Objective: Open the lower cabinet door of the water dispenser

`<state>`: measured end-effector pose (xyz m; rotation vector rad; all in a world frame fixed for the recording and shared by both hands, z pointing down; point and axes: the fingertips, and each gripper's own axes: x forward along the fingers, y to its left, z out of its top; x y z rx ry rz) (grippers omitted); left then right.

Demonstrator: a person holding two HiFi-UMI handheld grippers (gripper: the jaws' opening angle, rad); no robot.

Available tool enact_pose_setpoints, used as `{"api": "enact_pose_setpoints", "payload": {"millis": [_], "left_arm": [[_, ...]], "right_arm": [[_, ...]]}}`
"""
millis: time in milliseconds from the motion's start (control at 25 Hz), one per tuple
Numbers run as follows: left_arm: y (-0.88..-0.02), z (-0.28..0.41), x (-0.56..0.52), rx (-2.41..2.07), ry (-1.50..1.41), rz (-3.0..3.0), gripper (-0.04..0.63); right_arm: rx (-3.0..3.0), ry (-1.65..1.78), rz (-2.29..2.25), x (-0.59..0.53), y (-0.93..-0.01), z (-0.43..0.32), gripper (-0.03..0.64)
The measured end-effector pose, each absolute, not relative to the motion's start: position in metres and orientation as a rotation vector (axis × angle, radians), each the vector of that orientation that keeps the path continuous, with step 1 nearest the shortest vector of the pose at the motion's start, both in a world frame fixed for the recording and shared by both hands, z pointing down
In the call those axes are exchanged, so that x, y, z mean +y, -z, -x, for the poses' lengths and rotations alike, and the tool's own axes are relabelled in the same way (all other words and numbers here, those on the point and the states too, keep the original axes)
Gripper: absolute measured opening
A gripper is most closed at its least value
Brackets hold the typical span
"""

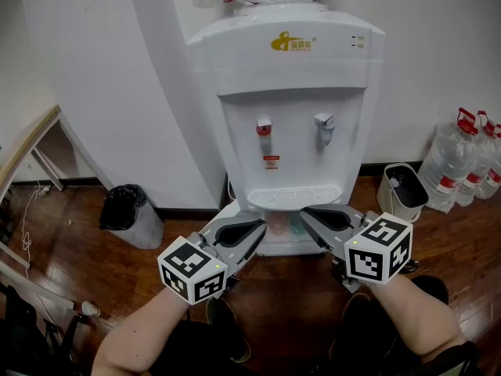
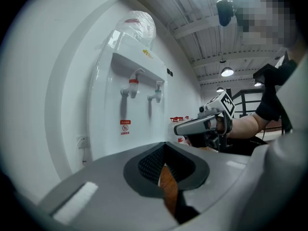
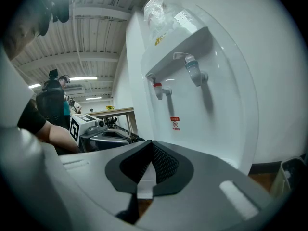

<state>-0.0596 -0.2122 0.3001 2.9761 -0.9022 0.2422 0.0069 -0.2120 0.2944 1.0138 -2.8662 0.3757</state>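
While left gripper [image 1: 261, 225] jaws sit barely parted, empty, and right gripper [image 1: 305, 212] clamped shut: tips could skid off lower cabinet door [image 1: 282, 227].

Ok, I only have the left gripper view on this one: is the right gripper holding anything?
Observer: No. In its own view the right gripper has its jaws together with nothing between them.
Operator: Anything on the floor left of the dispenser?
Observer: Yes, a bin with a black bag stands there, apart from the water dispenser.
Operator: Where do both grippers sit?
Observer: In the head view they are side by side in front of the dispenser, just under the drip tray. The left gripper and the right one cover the lower cabinet door, so I can't tell its state.
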Motion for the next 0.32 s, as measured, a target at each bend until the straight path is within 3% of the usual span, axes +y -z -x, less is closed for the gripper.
{"api": "enact_pose_setpoints", "payload": {"millis": [320], "left_arm": [[-0.293, 0.070, -0.215, -0.921, -0.234, -2.997, 0.097]], "right_arm": [[-2.884, -0.331, -0.965, -0.217, -0.291, 0.005, 0.000]]}}
